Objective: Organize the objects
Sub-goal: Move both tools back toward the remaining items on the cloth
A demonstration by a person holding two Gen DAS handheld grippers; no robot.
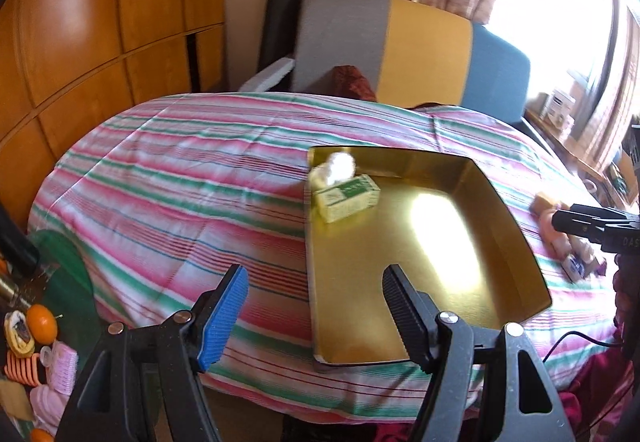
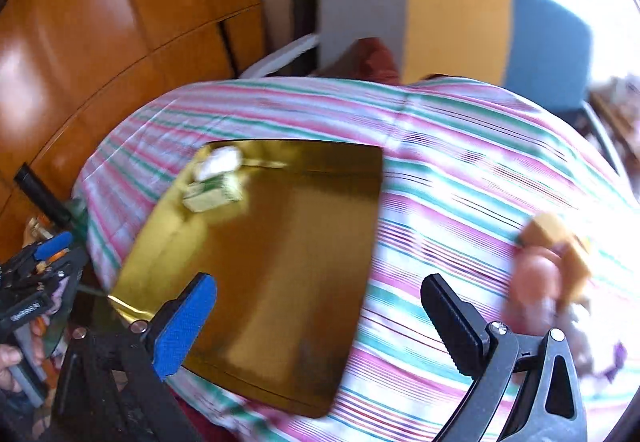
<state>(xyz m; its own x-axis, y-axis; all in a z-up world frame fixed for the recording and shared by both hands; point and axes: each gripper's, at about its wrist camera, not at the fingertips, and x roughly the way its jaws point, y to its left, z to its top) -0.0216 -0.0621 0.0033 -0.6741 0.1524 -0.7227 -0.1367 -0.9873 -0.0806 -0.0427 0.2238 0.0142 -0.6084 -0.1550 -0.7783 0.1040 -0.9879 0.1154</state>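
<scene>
While the left wrist view looks down over the striped cloth (image 1: 180, 178) covering the bench, the left gripper (image 1: 314, 314) hangs above the near left edge of the gold tray (image 1: 420, 302), its jaws spread wide with nothing between them. Only 2 things lie in the tray, both in its far left corner: a green box (image 1: 347, 200) and a white fluffy object (image 1: 340, 164) touching it. Off to the right, on the cloth beside the tray, a small pile of loose items (image 1: 568, 242) waits, so I judge the sorting barely begun. A grey, yellow and blue chair (image 1: 420, 46) stands behind the bench, wooden panels (image 1: 100, 22) line the wall, and oranges (image 1: 40, 322) sit on a lower surface at left.

From the right wrist view, which is blurred, the right gripper (image 2: 320, 318) hovers over the tray's right edge (image 2: 372, 242), equally wide apart and empty. The pile (image 2: 552, 266) lies just right of it, near its black finger (image 2: 452, 314); a tan block and something pink show, little more. Bright window light washes out the right side.
</scene>
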